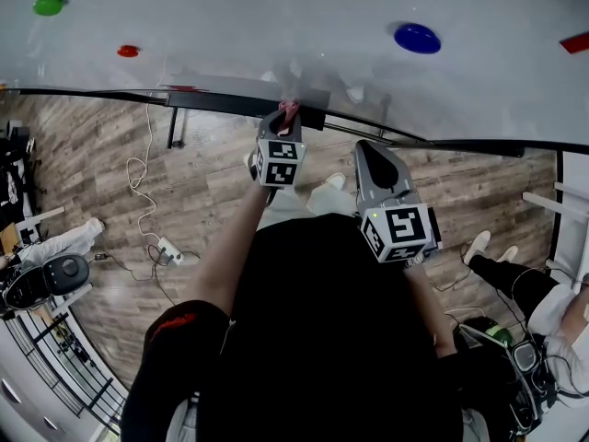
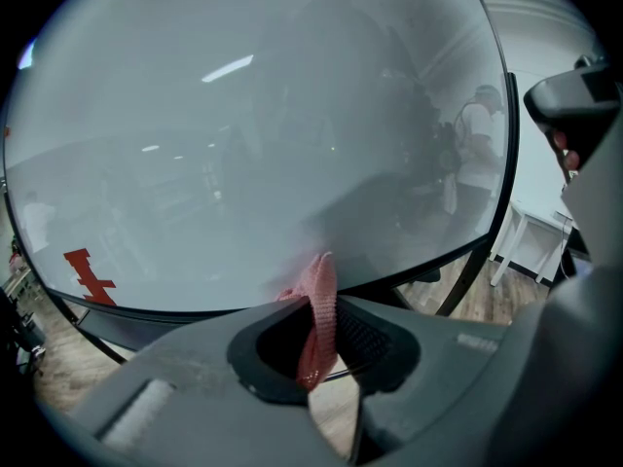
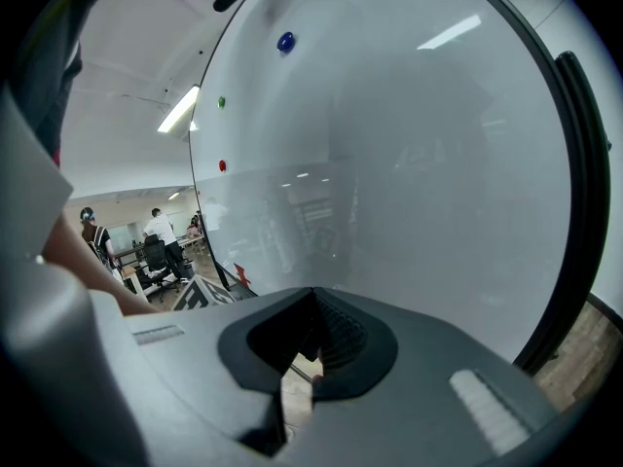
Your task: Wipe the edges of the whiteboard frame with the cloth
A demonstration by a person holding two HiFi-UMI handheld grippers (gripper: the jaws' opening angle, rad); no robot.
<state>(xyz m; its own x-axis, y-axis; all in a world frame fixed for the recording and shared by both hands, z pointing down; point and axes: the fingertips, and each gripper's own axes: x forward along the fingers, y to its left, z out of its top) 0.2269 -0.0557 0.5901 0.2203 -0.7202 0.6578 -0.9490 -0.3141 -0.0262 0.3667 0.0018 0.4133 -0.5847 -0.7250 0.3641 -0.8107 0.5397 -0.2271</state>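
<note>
The whiteboard's black frame (image 1: 230,101) runs across the top of the head view. My left gripper (image 1: 287,118) is up at the frame's lower edge, shut on a pink cloth (image 1: 289,110). In the left gripper view the cloth (image 2: 317,309) stands folded between the jaws of the left gripper (image 2: 321,343), its top touching the board just above the frame (image 2: 505,163). My right gripper (image 1: 370,149) hangs lower and to the right, a little short of the frame. In its own view the right gripper (image 3: 313,358) is shut on nothing, with the frame (image 3: 582,222) at the right.
Green (image 1: 48,4), red (image 1: 128,51) and blue (image 1: 416,37) magnets sit on the board. Below is wood floor with a power strip (image 1: 168,250) and cables at the left. Seated people's legs show at the left (image 1: 64,242) and right (image 1: 515,274).
</note>
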